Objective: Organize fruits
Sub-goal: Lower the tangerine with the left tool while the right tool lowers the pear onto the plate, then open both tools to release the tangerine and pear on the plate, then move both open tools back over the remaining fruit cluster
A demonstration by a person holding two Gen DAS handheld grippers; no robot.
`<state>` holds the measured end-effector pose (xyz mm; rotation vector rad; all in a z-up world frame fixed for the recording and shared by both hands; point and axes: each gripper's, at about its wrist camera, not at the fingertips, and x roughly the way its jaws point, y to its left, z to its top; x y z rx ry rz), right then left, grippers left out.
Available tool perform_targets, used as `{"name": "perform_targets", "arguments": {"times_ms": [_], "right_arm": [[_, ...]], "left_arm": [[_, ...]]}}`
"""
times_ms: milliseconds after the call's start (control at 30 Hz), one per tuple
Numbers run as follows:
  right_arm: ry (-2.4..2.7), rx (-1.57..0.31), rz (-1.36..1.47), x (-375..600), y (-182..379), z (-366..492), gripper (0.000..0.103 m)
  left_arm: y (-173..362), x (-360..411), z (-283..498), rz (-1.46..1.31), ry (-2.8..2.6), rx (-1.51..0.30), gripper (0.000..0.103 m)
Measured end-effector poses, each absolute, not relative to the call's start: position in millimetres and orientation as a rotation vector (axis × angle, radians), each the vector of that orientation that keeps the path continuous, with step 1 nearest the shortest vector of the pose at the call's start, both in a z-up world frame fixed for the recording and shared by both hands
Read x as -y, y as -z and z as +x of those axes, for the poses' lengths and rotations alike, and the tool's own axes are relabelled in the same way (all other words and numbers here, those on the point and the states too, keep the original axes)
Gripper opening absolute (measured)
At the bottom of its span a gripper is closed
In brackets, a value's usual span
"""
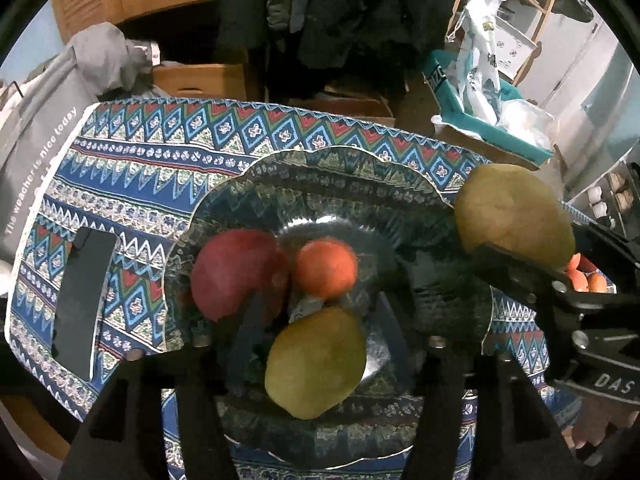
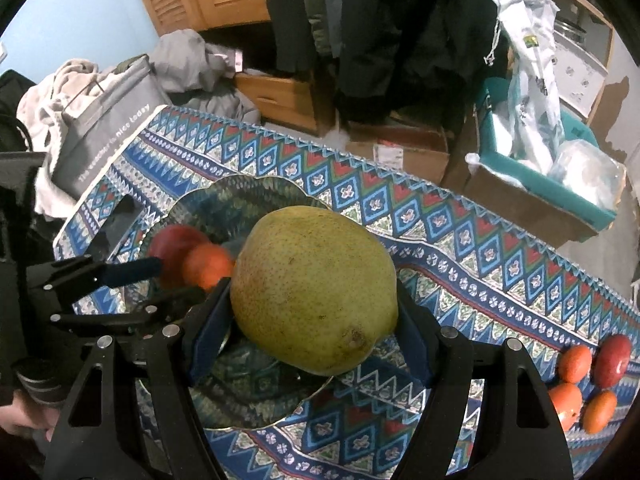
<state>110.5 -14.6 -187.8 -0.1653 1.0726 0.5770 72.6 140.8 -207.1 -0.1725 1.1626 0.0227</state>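
Observation:
A clear glass plate (image 1: 224,200) sits on the patterned tablecloth (image 1: 132,152). In it lie a red apple (image 1: 236,272), a small orange (image 1: 326,270) and a green pear (image 1: 316,364). My left gripper (image 1: 320,308) is open low over the plate, and the pear lies between its fingers with a gap on each side. My right gripper (image 2: 312,288) is shut on a second, larger pear (image 2: 316,292), held over the plate's (image 2: 224,196) right rim. The left wrist view shows that pear (image 1: 516,212) at the right.
Several loose oranges (image 2: 574,364) and a red apple (image 2: 612,360) lie on the cloth at the right. A dark flat rectangle (image 1: 84,304) lies left of the plate. A grey bag (image 1: 36,152) and a cardboard box (image 2: 520,196) stand beyond the table's edges.

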Motion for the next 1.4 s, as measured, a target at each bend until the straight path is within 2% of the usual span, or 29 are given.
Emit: {"name": "perform_targets", "arguments": {"times_ms": [667,967,1233,1400], "right_arm": [[-0.609,-1.173,-0.203,-11.1,222.1,110.9,0.075],[-0.589,-1.098,-0.197,-9.1,186.5,110.6,0.076],[-0.535,-1.026,-0.205,5.3,155.7,101.0,0.081],[-0.480,-0.962,-0.236,18.7,133.6,91.1,0.086]], "left_arm": [[203.5,-164.4,48.8,-0.164,-0.090,-1.189,0.064],[196.2,-166.5,40.9,-0.168,-0.090,-1.174,0.064],[174.8,-152.9,35.7,-0.166,-0.057,-1.136,0.065],[157.8,-142.0,33.5,-0.163,-0.035,-1.095,0.072]]}}
